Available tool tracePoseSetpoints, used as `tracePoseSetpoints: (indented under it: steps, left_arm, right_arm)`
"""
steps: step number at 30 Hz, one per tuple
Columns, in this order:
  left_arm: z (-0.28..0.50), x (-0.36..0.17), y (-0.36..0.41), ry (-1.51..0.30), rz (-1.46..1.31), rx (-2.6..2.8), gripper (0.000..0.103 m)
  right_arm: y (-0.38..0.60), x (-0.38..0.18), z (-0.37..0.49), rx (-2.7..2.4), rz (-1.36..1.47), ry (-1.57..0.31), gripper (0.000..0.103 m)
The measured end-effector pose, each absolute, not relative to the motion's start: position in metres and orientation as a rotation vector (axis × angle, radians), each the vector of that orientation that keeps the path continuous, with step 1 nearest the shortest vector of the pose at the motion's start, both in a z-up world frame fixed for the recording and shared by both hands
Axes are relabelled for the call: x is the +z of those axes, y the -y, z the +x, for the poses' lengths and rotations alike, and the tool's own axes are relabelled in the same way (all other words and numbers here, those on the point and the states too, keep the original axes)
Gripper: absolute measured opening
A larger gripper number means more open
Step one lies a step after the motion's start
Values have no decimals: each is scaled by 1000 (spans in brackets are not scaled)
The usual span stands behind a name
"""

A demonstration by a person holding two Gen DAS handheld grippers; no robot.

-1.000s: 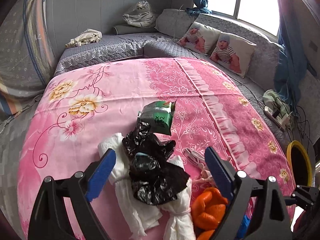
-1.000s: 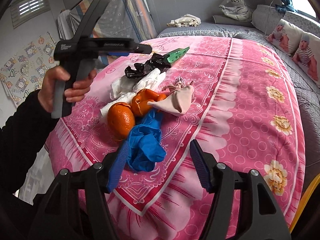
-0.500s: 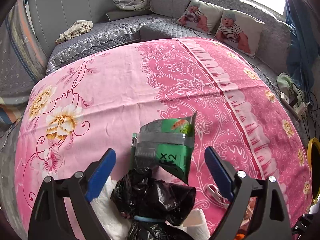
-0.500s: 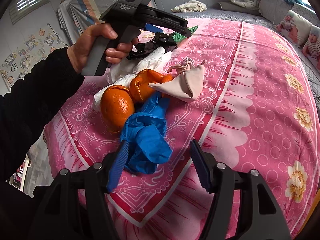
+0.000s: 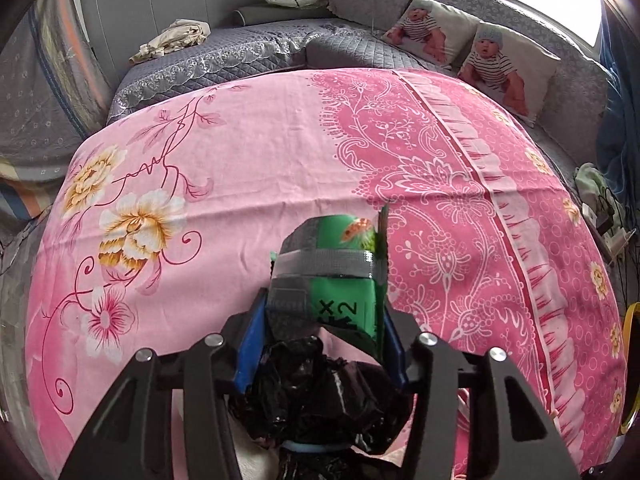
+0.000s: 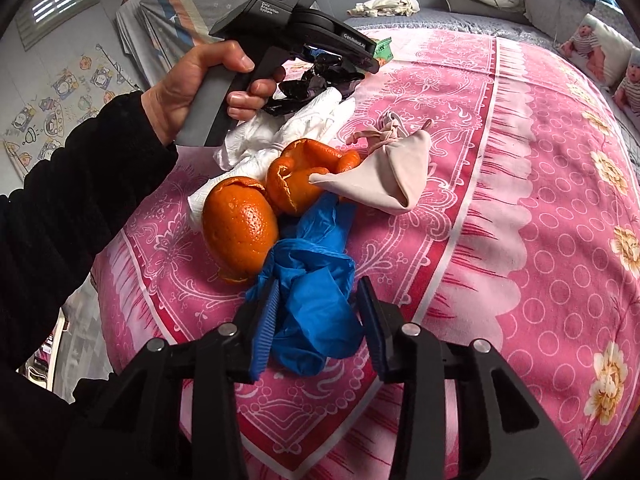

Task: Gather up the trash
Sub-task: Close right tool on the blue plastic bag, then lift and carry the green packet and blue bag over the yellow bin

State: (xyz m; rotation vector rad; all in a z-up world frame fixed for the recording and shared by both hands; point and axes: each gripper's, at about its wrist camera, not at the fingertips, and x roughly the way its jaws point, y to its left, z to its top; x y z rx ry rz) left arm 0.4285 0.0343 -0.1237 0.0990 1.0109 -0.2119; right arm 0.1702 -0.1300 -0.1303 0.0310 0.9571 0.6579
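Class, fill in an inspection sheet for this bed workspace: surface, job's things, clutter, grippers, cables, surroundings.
Surface: pink floral bedspread.
Job's things: green packet, black bag, white tissue, orange peels, blue glove, beige pouch, bunched at the bed's near edge.
Clutter: nothing seen beyond these.
Grippers: left gripper just closed on the packet; right gripper just closed on the glove.
Cables: wires and chargers beside the bed.
Surroundings: grey sofa, baby-print pillows, window.

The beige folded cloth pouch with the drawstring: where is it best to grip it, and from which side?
Probably grip the beige folded cloth pouch at its gathered drawstring neck, coming from above. The neck is narrow and bunched; the body lies flat on the pink bedsheet.
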Motion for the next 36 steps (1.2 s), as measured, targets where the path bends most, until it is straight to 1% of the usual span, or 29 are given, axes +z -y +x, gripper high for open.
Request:
tracePoseSetpoints:
  steps: [1,3,4,5,8,25,36]
  left_arm:
    - [430,-124,-38,-1013,93,-204,46]
    - [430,-123,-44,-1017,71,-187,45]
    - [431,-123,-49,-1020,56,-178,45]
    - [431,-123,-53,-1022,42,-173,45]
    - [429,-121,-63,-1020,17,-158,45]
    - [402,-107,-117,-987,-59,-86,43]
    - [367,-81,-173,-919,-122,-34,43]
  right_arm:
    - [129,-131,170,661,32,-961,29]
    - [128,-130,169,666,32,-962,22]
    - [128,-130,169,666,34,-961,20]
    - [129,-130,169,668,35,-963,15]
    - [127,-129,167,666,22,-955,12]
    - [93,-108,152,736,-39,-893,8]
    - [47,-98,160,795,-124,-853,6]
